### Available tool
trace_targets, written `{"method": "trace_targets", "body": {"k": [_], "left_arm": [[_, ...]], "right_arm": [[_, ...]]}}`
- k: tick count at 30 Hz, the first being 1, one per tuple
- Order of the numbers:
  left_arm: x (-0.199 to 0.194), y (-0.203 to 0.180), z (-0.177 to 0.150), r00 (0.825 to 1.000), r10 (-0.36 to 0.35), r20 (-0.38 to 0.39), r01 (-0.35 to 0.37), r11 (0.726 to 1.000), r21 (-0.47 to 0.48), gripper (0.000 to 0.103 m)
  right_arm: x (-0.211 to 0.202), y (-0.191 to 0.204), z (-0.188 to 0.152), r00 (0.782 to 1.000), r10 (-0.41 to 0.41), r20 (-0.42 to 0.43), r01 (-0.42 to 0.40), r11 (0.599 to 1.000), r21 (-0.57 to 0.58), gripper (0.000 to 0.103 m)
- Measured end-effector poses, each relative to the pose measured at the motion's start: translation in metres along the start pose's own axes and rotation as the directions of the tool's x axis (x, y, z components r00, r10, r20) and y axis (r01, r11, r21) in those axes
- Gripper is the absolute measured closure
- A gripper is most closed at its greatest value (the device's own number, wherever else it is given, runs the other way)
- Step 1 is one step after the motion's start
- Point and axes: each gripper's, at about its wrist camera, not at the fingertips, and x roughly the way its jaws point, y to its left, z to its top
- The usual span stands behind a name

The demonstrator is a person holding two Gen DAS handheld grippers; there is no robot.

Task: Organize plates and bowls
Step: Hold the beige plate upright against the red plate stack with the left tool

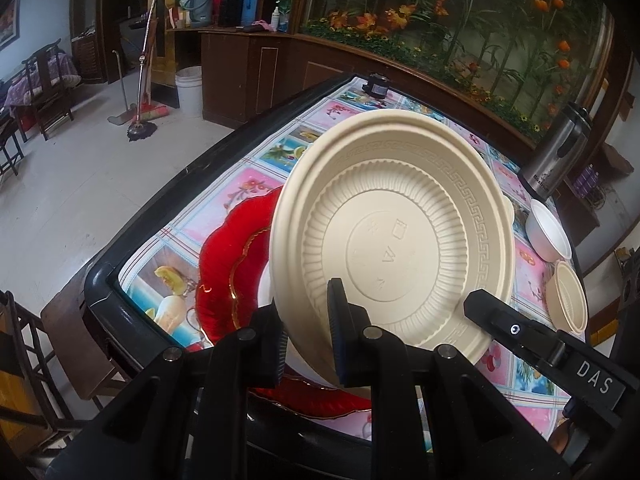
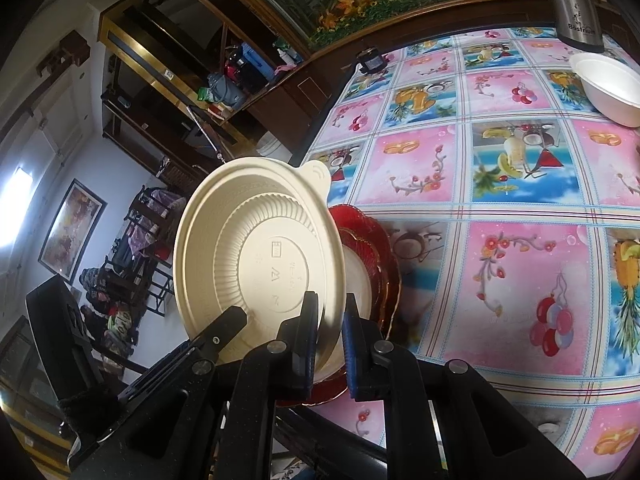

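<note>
A cream ribbed plate (image 1: pixel 392 232) hangs tilted on edge above the table's near left corner, its underside toward the cameras. My left gripper (image 1: pixel 306 320) is shut on its lower rim. My right gripper (image 2: pixel 330 304) is shut on the same rim a little farther along, and its finger shows in the left wrist view (image 1: pixel 496 316). In the right wrist view the cream plate (image 2: pixel 256 256) stands just left of a red scalloped plate (image 2: pixel 380 248). That red plate (image 1: pixel 224 264) lies on the tablecloth with a white plate (image 1: pixel 264 284) on it, partly hidden by the cream one.
A white bowl (image 1: pixel 548 232) and a stack of cream bowls (image 1: pixel 568 296) stand at the table's right side. A steel flask (image 1: pixel 556 152) stands behind them and a small dark jar (image 1: pixel 376 84) at the far edge. The black table rim (image 1: pixel 120 308) runs close by, with a wooden chair (image 1: pixel 24 360) beside it.
</note>
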Motion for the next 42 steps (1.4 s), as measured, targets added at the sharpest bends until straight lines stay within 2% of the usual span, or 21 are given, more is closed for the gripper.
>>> {"method": "trace_targets", "body": {"k": [29,42], "left_arm": [[0.028,0.013,-0.006,0.996,0.045,-0.079,-0.046,0.999,-0.011,0.087],[0.029,0.015,-0.007,0.995,0.046,-0.083,-0.048,0.999,-0.021,0.087]], "right_arm": [[0.037,-0.001,-0.006,0.995,-0.018,-0.095,0.019,1.0,0.006,0.091],[0.041,-0.002,-0.007,0.994,-0.02,-0.108,0.022,1.0,0.013,0.089]]}}
